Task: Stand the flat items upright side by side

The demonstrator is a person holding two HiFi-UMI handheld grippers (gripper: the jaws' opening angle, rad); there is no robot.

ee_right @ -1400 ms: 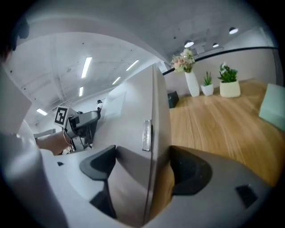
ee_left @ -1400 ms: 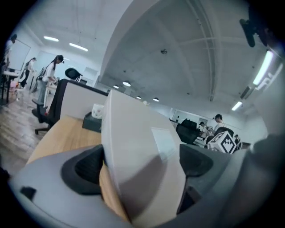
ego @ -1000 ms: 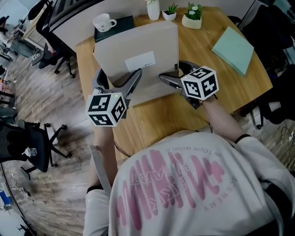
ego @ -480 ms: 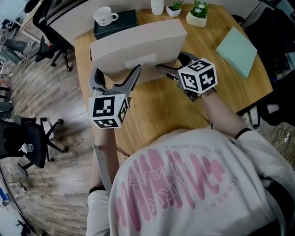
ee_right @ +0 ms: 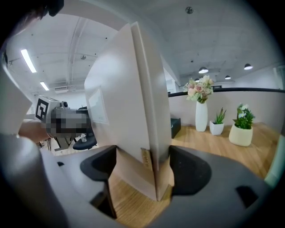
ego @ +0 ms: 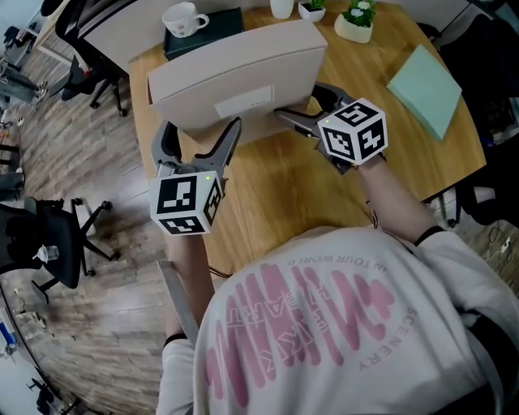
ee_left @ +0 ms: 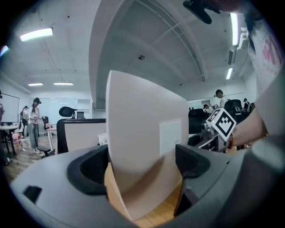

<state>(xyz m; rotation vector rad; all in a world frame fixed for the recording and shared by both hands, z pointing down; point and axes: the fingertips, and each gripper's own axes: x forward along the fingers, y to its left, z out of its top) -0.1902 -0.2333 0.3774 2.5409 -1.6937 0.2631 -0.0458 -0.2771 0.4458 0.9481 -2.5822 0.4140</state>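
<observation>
A flat beige box (ego: 235, 73) with a white label stands upright on its long edge on the wooden table (ego: 276, 194). My left gripper (ego: 199, 134) straddles its lower left end. The jaws are closing with the box (ee_left: 147, 142) between them, and the pads sit close to both faces. My right gripper (ego: 304, 113) is shut on the lower right end. In the right gripper view the pads press both sides of the box (ee_right: 142, 133).
Behind the box lie a dark book (ego: 207, 28) with a white cup (ego: 182, 16) on it, a vase (ego: 282, 6) and two potted plants (ego: 357, 20). A pale green flat item (ego: 426, 77) lies at the table's right. Office chairs (ego: 49, 243) stand left.
The box has swung from leaning back to standing upright. Both grippers stayed at its two ends, and the left one shifted slightly left and toward me.
</observation>
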